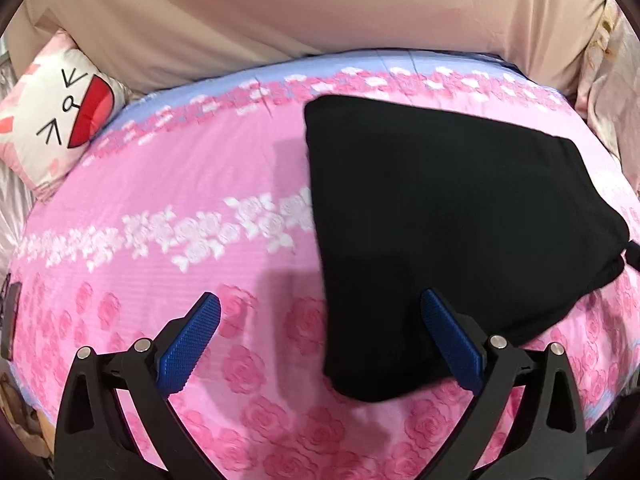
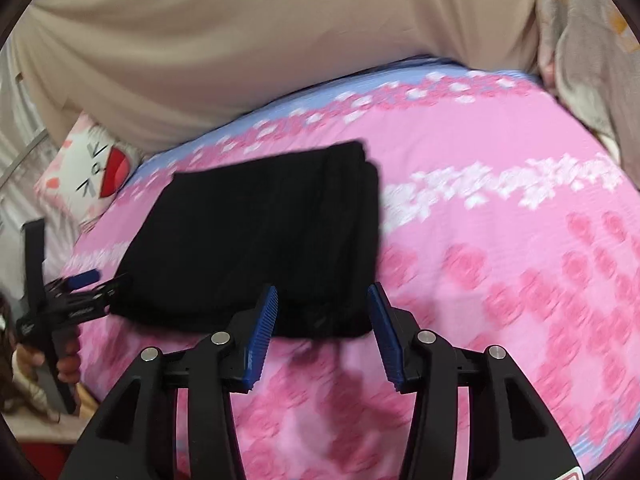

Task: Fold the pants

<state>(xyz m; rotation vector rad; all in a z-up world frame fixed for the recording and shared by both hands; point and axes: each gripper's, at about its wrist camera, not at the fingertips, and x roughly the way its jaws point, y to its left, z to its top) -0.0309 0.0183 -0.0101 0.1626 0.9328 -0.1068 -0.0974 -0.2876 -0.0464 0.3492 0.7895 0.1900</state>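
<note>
Black pants [image 1: 440, 220] lie folded into a compact bundle on the pink rose-print bedspread [image 1: 180, 248], nearer its far edge than its near one — a cartoon-face pillow [image 1: 64, 116] sits at the far left corner. Both the left gripper [image 1: 320, 336] and the right gripper [image 2: 323, 330] hang above the near edge of the bundle with jaws spread, holding nothing — each shot is motion-blurred.

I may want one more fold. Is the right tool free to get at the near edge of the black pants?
Probably yes: the right tool is open, holds nothing, and the pants lie flat just ahead with only pink bedspread between.
</note>
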